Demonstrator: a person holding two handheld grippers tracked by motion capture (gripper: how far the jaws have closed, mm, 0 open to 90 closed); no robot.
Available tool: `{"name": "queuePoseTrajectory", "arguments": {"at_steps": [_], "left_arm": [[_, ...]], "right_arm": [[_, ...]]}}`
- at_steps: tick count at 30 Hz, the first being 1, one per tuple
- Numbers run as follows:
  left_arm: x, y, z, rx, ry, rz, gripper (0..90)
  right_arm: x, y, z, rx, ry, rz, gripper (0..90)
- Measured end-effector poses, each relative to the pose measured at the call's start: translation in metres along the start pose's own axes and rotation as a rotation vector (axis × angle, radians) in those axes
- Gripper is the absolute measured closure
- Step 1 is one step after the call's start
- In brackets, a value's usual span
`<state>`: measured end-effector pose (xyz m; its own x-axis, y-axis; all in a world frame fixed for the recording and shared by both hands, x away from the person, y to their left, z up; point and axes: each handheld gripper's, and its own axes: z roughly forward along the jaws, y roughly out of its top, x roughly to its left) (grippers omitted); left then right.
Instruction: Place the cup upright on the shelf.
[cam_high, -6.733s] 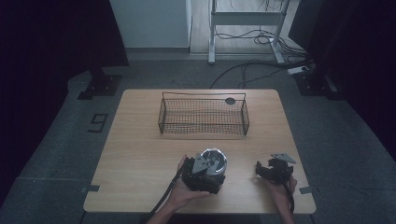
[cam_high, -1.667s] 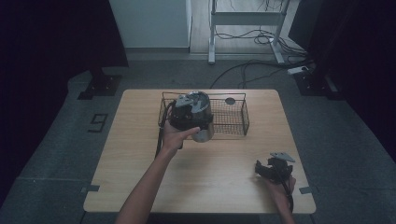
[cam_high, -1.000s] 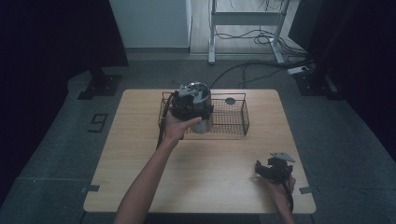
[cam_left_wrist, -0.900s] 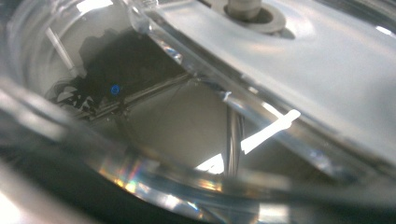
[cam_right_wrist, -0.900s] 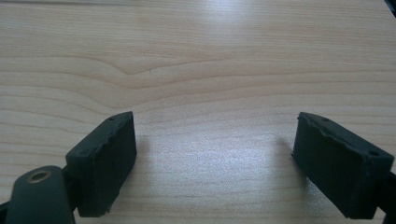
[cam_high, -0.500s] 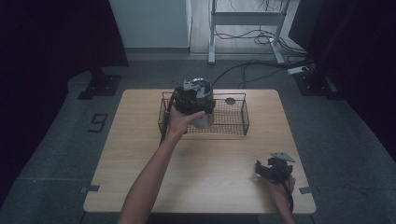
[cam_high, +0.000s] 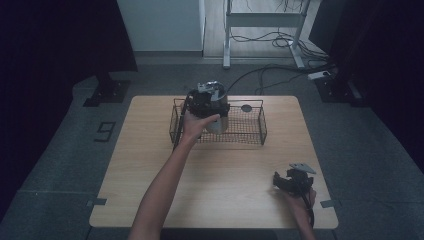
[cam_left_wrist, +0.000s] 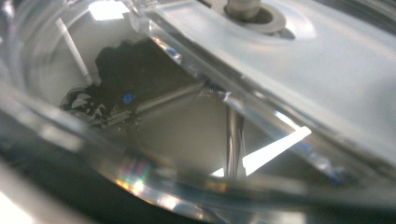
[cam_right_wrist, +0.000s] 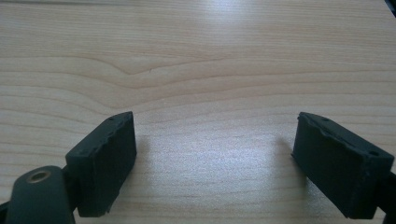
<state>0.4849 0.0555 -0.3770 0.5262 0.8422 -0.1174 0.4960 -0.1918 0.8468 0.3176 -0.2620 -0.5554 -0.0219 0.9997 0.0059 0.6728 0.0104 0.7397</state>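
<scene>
My left gripper (cam_high: 209, 104) hangs over the left half of a black wire basket (cam_high: 261, 121) at the far side of the table. It is shut on a round clear glass piece (cam_high: 218, 123), much like a pot lid. In the left gripper view the clear glass piece (cam_left_wrist: 196, 140) lies right against the camera, with a metal knob fitting (cam_left_wrist: 247, 11) at the top, and the jaws are hidden behind it. Near the front right corner my right gripper (cam_high: 283, 181) rests on the wood. Its jaws (cam_right_wrist: 215, 163) stand wide open with bare table between them.
A small dark round thing (cam_high: 246, 108) lies in the basket's far right part. The wooden table (cam_high: 225, 170) stands on a grey floor, with a metal stand and cables (cam_high: 270, 37) beyond its far edge.
The left hand has carried the glass piece from the basket's near edge farther over the basket and a little lower. The right gripper has stayed in place.
</scene>
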Motion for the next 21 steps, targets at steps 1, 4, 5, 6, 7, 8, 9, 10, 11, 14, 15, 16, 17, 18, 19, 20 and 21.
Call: {"name": "queuePoseTrajectory", "arguments": {"at_steps": [1, 4, 5, 6, 7, 8, 9, 10, 11, 14, 15, 16, 17, 18, 19, 20, 21], "left_arm": [[0.001, 0.000, 0.002, 0.003, 0.007, -0.001, 3.8], [0.000, 0.000, 0.008, -0.009, 0.025, -0.002, 3.8], [0.000, 0.000, 0.009, -0.008, 0.027, 0.005, 3.8], [-0.001, 0.000, 0.011, -0.010, 0.024, 0.008, 3.8], [-0.001, 0.001, 0.012, -0.012, 0.022, 0.010, 3.8], [-0.001, 0.002, 0.014, -0.012, 0.022, 0.010, 3.9], [-0.001, 0.002, 0.015, -0.011, 0.024, 0.011, 3.8], [-0.002, 0.003, 0.016, -0.012, 0.026, 0.012, 3.8], [-0.002, 0.003, 0.018, -0.015, 0.029, 0.010, 3.8], [0.001, 0.002, 0.022, -0.007, 0.033, 0.008, 3.8], [0.002, 0.001, 0.023, -0.003, 0.038, 0.010, 3.8], [0.002, 0.000, 0.025, -0.003, 0.042, 0.005, 3.8], [0.003, -0.001, 0.027, 0.004, 0.046, 0.009, 3.8], [0.003, -0.002, 0.029, 0.004, 0.048, 0.006, 3.8], [0.004, -0.002, 0.030, 0.005, 0.049, 0.005, 3.8], [0.004, -0.003, 0.032, 0.006, 0.049, 0.003, 3.8], [0.004, -0.003, 0.034, 0.007, 0.052, 0.002, 3.8]], "right_arm": [[0.000, 0.000, 0.000, -0.001, 0.000, -0.001, 13.1], [0.000, 0.000, 0.000, -0.001, 0.000, -0.001, 13.1], [0.000, 0.000, 0.000, -0.001, 0.000, -0.001, 13.1], [0.000, 0.000, 0.000, -0.001, 0.000, -0.001, 13.1], [0.000, 0.000, 0.000, -0.001, 0.000, -0.001, 13.1], [0.000, 0.000, 0.000, -0.001, 0.000, -0.001, 13.1], [0.000, 0.000, 0.000, -0.001, 0.000, -0.001, 13.1], [0.000, 0.000, 0.000, -0.001, 0.000, -0.001, 13.1], [0.000, 0.000, 0.000, -0.001, 0.000, -0.001, 13.1], [0.000, 0.000, 0.000, -0.001, 0.000, -0.001, 13.1], [0.000, 0.000, 0.000, -0.001, 0.000, -0.001, 13.1], [0.000, 0.000, 0.000, -0.001, 0.000, -0.001, 13.1], [0.000, 0.000, 0.000, -0.001, 0.000, -0.001, 13.1], [0.000, 0.000, 0.000, -0.001, 0.000, -0.001, 13.1], [0.000, 0.000, 0.000, -0.001, 0.000, -0.001, 13.1], [0.000, 0.000, 0.000, -0.001, 0.000, -0.001, 13.0], [0.000, 0.000, 0.000, -0.001, 0.000, -0.001, 13.1]]}}
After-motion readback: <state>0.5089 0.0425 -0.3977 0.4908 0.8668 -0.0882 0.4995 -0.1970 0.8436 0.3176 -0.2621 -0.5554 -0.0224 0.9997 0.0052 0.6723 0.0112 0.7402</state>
